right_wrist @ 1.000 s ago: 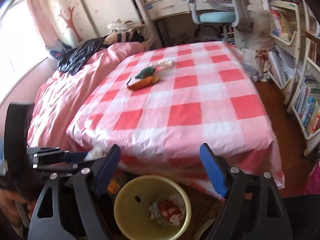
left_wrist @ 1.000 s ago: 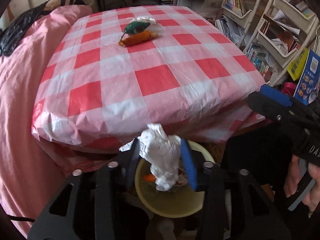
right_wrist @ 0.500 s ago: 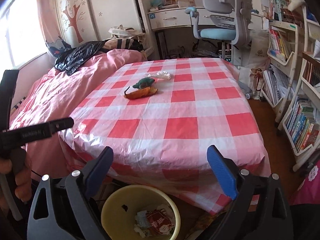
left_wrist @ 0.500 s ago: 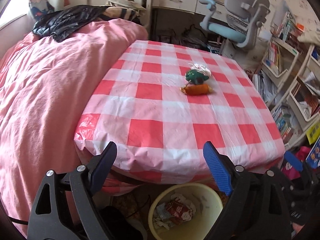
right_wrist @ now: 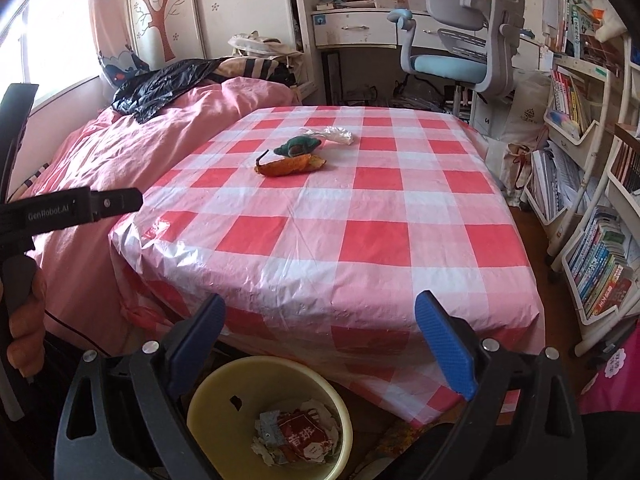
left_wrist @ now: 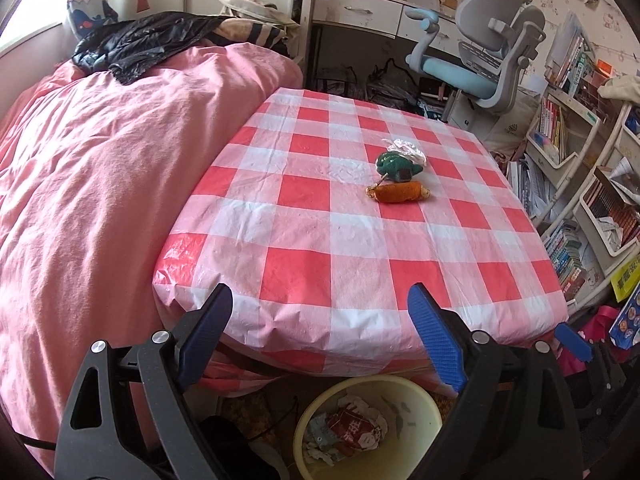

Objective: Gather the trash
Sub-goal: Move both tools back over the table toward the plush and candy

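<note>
Trash left on the table: crumpled white plastic, green wrapper and orange wrapper, clustered and touching, far half of the checked tablecloth, well clear of every edge. Near half of the cloth is bare.

Yellow bin sits on the floor just under the near table edge, holding paper and a red packet; its near rim is cut off.

Left gripper: jaws spread wide, just finished opening, nothing between. Right gripper: same, wide and empty.

Pink duvet butts the table's left side. Bookshelves crowd the right; desk chair beyond the far edge.
</note>
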Demonstrator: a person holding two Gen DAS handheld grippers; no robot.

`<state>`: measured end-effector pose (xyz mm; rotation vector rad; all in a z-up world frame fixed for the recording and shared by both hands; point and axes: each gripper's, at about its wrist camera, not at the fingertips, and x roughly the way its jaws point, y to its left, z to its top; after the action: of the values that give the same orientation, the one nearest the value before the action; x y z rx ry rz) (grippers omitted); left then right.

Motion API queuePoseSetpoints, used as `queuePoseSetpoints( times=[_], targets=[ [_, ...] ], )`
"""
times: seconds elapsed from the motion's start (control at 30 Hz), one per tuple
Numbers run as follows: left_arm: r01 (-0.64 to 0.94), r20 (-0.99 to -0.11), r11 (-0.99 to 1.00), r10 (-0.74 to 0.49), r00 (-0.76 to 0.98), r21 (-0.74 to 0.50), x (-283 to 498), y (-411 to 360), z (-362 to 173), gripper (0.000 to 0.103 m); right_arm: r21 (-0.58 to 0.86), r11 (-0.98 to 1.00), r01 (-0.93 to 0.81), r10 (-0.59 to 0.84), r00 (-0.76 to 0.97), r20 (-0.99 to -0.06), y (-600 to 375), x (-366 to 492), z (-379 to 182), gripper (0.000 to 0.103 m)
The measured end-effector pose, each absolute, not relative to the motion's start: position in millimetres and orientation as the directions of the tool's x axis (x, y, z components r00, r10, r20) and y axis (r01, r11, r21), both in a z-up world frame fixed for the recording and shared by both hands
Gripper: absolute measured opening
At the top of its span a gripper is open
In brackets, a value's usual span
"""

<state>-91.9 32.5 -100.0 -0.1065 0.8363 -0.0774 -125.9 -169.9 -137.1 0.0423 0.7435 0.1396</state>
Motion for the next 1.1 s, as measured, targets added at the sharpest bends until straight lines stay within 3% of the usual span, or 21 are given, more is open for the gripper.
queuePoseSetpoints(
  times=[0.87,1.1],
  targets=[
    [0.003,-0.714,0.988,-0.113,0.691,-0.153,-91,39,-96,0.087,0.054,0.985,-0.164,0.157,0.724,-0.671,-154,-125,-134,0.093],
    [0.047,-0.681,0.990,-0.124,0.722,-0.130,-83,30,-83,0.088,0.068,0.985,-0.156,0.166,0.795,-0.584,-168,-93,-87,0.094]
  ],
)
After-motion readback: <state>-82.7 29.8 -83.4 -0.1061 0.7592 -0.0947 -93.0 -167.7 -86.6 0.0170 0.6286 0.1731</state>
